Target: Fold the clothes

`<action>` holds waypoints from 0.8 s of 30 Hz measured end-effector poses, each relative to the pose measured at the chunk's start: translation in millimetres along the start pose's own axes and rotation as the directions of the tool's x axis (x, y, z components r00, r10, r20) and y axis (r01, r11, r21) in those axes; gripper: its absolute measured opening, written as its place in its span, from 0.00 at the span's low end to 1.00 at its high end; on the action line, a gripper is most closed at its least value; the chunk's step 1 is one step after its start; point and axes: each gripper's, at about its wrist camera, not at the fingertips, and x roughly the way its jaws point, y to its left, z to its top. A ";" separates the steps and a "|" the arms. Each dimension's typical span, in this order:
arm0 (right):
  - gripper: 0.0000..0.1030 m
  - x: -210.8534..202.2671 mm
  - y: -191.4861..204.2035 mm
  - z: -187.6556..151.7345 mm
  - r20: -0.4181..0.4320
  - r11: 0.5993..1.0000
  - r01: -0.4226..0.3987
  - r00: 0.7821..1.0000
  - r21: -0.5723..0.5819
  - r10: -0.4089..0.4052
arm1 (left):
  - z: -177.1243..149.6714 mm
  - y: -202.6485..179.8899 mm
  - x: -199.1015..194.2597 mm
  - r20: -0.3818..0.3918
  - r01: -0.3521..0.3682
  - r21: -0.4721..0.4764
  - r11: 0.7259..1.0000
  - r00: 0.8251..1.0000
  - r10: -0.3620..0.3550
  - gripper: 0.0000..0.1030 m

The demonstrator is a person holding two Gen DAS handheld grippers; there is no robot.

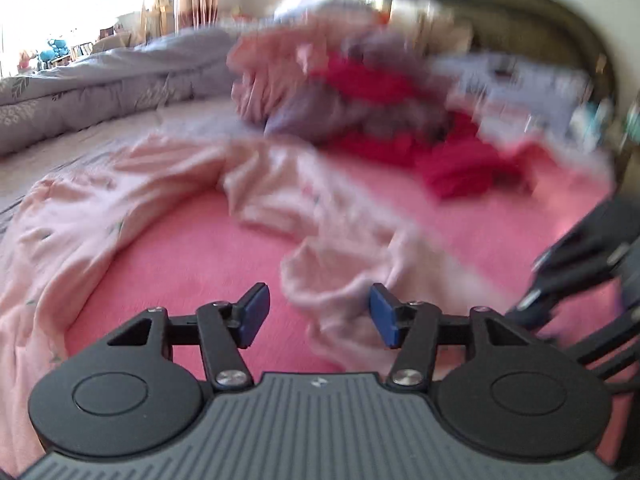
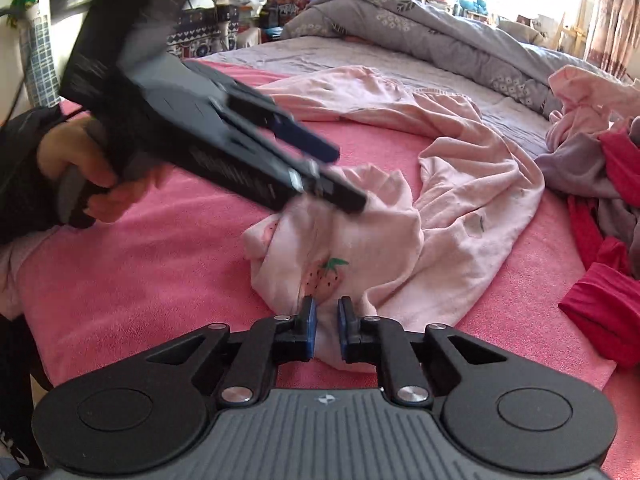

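Lying rumpled on pink blanket (image 2: 140, 264): pale-pink garment (image 2: 460, 200) (strawberry print).

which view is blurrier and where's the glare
Left wrist view: heavy motion blur over the heap of red and grey clothes, window glare top left. Right wrist view: mostly sharp, only the left claw smears; bright window top right.

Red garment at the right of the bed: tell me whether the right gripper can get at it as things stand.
Probably not right away. The right gripper is shut on a fold of the pink strawberry-print garment, so it must let go first. After that the way to the red garment looks free across the pink blanket.
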 end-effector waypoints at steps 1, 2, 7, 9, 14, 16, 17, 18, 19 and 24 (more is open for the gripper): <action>0.14 -3.7 -0.8 -1.8 0.000 1.000 -0.017 1.000 -0.011 0.017 | -8.9 -4.2 1.7 -0.004 -0.007 0.006 1.000 1.000 0.007 0.59; 0.14 -7.2 -3.2 -2.4 -0.005 0.999 -0.041 0.999 -0.018 0.041 | -14.1 -6.0 -2.1 0.011 -0.019 -0.004 1.000 1.000 0.019 0.59; 0.16 -36.8 -30.8 8.9 0.078 0.995 -0.057 0.996 0.081 0.050 | -22.7 -9.7 -8.4 0.020 -0.041 -0.052 0.998 0.999 0.042 0.58; 0.17 -37.5 -33.2 25.4 0.122 0.998 0.032 0.992 0.052 -0.039 | -21.9 -9.0 -8.2 0.022 -0.040 -0.056 0.998 0.999 0.041 0.58; 0.16 9.2 -15.0 69.8 0.076 0.986 0.070 0.995 -0.151 -0.059 | -26.1 -1.2 -15.1 0.036 -0.017 -0.108 0.994 0.999 0.021 0.58; 0.16 32.3 -7.6 79.9 0.021 0.972 0.052 0.999 -0.230 -0.048 | -29.8 3.7 -18.5 0.041 0.001 -0.143 0.990 0.999 0.005 0.58; 0.16 41.5 -5.3 81.4 -0.007 0.967 0.040 0.999 -0.251 -0.043 | -30.9 5.4 -19.1 0.041 0.007 -0.154 0.988 0.999 -0.001 0.58; 0.16 50.9 -2.9 82.8 -0.033 0.962 0.027 0.999 -0.272 -0.038 | -31.4 6.0 -19.4 0.039 0.011 -0.157 0.987 0.999 -0.005 0.58; 0.13 60.1 -0.8 84.0 -0.051 0.957 0.017 0.998 -0.289 -0.033 | -31.6 6.0 -19.2 0.038 0.011 -0.157 0.988 0.999 -0.005 0.58; 0.07 104.4 1.4 88.8 -0.017 0.910 0.195 0.976 -0.366 -0.216 | -35.4 17.1 -18.1 0.052 0.062 -0.212 0.975 0.997 -0.052 0.58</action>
